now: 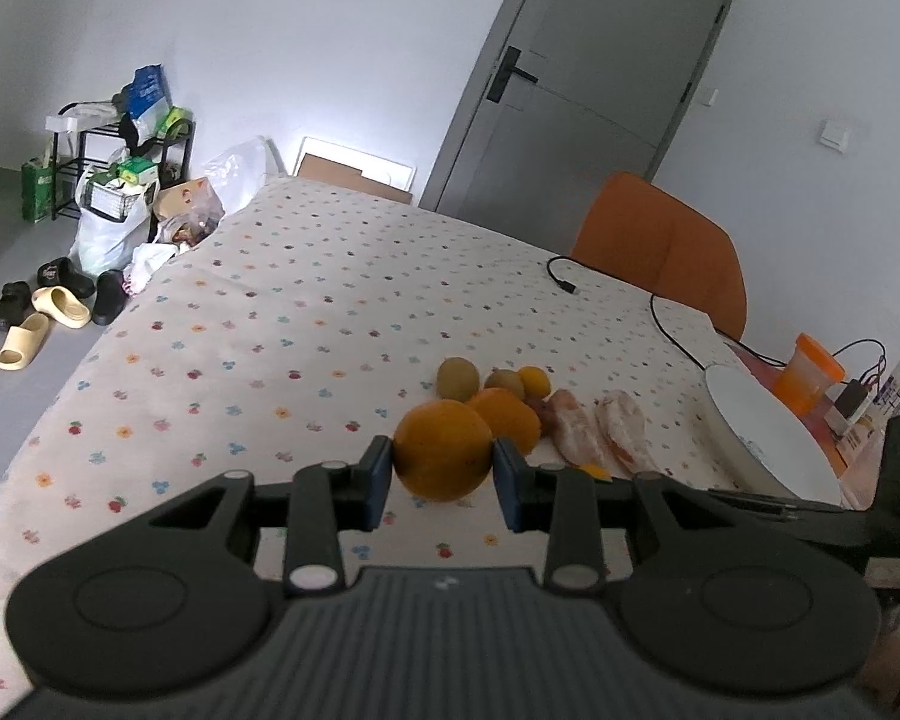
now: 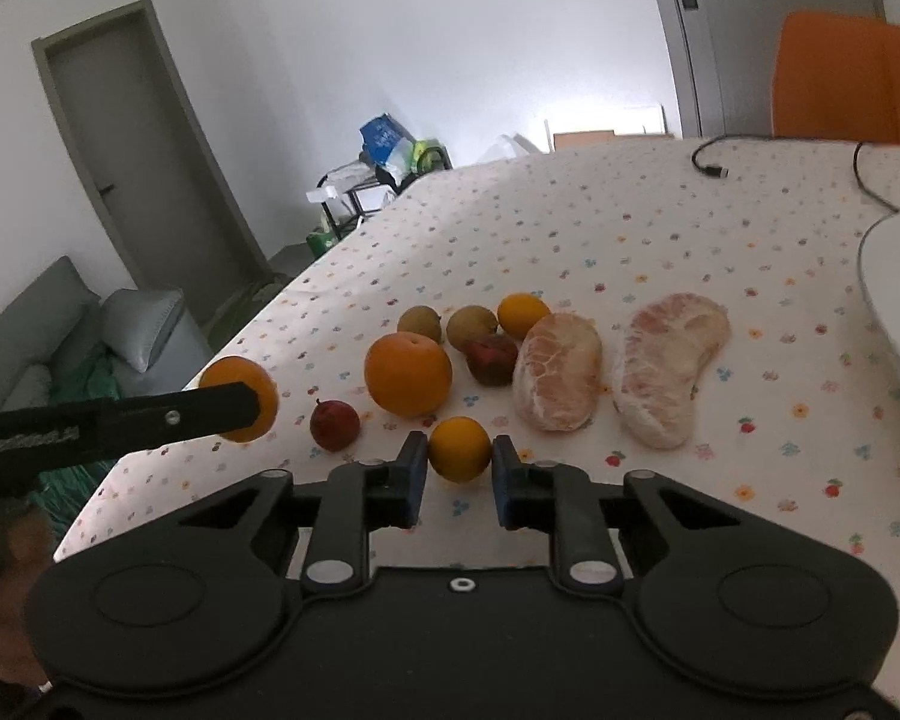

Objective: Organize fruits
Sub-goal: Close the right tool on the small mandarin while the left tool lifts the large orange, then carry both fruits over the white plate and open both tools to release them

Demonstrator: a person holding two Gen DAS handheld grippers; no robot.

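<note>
- The left gripper [image 1: 440,471] clamps a round, dimpled orange [image 1: 443,450], lifted off the spotted tablecloth [image 1: 306,324].
- The right gripper [image 2: 459,455] squeezes a small, smooth mandarin [image 2: 459,449] at the near table edge.
- Two peeled, membrane-veined pomelo segments [image 2: 558,379] lie far right.
- The white plate [image 2: 897,282] is cut off at the right.

The left gripper [image 1: 444,471] is angled downward with its blue pads [image 1: 379,480] pressed on an orange [image 1: 443,450]. The right gripper [image 2: 459,471] is likewise angled downward, clamped on a small orange [image 2: 459,449].
</note>
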